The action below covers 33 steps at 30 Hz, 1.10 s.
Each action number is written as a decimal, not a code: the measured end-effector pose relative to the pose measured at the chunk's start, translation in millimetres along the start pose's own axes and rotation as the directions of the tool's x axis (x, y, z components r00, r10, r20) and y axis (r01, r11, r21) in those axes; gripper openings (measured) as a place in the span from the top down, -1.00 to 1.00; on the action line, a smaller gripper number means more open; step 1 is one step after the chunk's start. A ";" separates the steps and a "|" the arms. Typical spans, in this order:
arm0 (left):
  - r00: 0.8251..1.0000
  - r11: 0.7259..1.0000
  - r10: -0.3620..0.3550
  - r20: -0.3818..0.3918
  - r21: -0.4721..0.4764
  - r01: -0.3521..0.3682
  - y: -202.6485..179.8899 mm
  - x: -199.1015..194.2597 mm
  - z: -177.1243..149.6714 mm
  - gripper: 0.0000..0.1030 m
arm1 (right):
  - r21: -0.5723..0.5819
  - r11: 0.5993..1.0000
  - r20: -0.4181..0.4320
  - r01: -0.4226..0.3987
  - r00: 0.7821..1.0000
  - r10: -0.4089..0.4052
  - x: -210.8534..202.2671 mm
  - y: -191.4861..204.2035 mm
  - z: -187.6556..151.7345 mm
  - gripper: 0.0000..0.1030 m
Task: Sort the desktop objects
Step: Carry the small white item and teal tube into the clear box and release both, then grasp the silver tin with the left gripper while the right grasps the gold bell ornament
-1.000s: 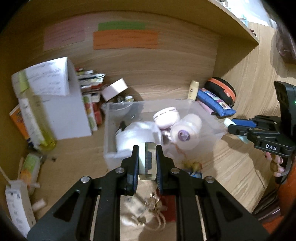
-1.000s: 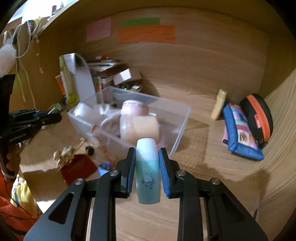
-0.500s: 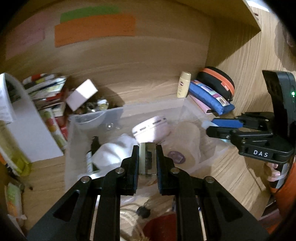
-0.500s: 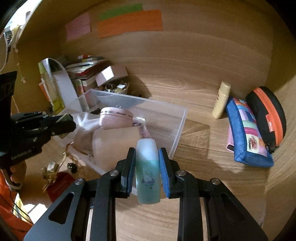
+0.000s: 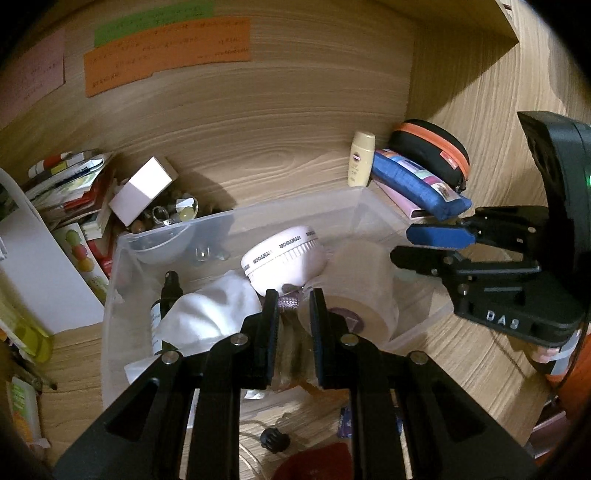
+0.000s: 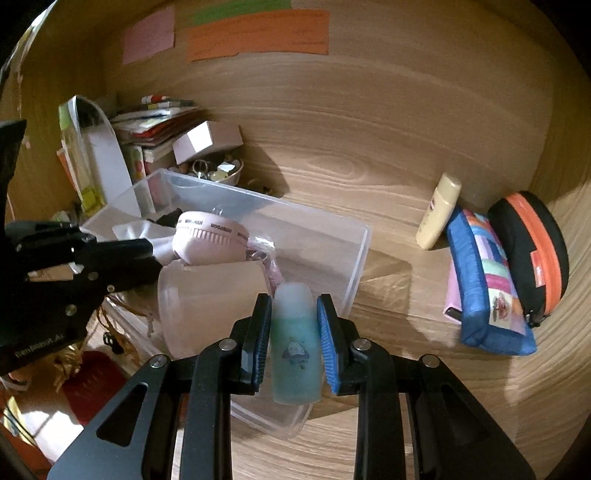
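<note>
My right gripper was clamped on a small teal bottle with a pale cap, the blue pads pressing its sides. It hung over the near right corner of the clear plastic bin, which stood on the wooden desk.

My left gripper sat over the near side of that bin. In the left wrist view its pads stood close together, and something small and clear appeared to be pinched between them, though the view there was too murky for me to name it.

Inside the bin lay a round pink fan, a white cloth to its left, a dark slim bottle at the far left, and a pale cup on its side to the right.

Beyond the bin, against the back wall, stood a cream tube. Just right of it were a blue pencil pouch and a black case with an orange zip, touching each other. At the far left a white box rested on a small bowl of trinkets, beside a stack of books. Coloured paper notes were stuck on the wall above.
</note>
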<state>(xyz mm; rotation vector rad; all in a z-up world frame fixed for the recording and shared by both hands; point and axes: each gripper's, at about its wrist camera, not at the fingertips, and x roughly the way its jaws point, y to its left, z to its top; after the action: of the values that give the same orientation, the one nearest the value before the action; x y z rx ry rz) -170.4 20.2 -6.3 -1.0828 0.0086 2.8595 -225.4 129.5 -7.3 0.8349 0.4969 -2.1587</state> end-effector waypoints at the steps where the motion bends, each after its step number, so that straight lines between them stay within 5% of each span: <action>1: 1.000 1.000 0.000 0.000 -0.003 0.000 0.6 -0.2 0.1 0.68 | -0.010 1.000 -0.002 0.009 1.000 -0.009 -0.1 1.8 -0.6 0.54; 5: 1.000 1.000 -0.010 -0.007 -0.020 0.010 3.5 -0.8 1.0 0.53 | -0.038 0.999 -0.002 0.026 1.000 -0.026 -3.2 7.3 -1.7 0.34; 9: 1.000 0.999 -0.008 0.010 -0.046 0.009 7.1 -7.6 2.8 0.31 | -0.051 0.997 0.021 0.050 0.999 -0.049 -11.6 12.6 -2.7 -0.28; 14: 0.998 0.995 0.019 0.058 -0.097 -0.013 20.7 -26.2 9.6 0.23 | -0.059 0.995 0.053 0.077 0.996 -0.074 -28.0 16.6 -3.4 -0.70; 20: 0.987 0.986 0.100 0.126 -0.145 -0.081 39.9 -65.7 8.1 -0.46 | -0.044 0.996 0.079 0.073 0.994 -0.069 -49.8 19.0 -5.3 -0.72; 27: 0.977 0.974 0.182 0.109 -0.160 -0.163 52.6 -96.5 -20.2 -0.76 | -0.059 0.997 0.093 0.046 0.995 -0.040 -66.3 32.1 -15.3 -0.72; 33: 0.978 0.964 0.204 0.036 -0.181 -0.194 67.3 -103.6 -52.5 -0.75 | -0.093 0.995 0.070 0.029 0.997 -0.022 -64.0 48.1 -28.3 -0.72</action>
<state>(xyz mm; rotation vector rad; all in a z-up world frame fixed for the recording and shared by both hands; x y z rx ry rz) -63.8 -56.6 21.3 -1.0903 -0.1507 3.1206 -145.1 147.7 13.4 0.7043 0.5722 -2.1616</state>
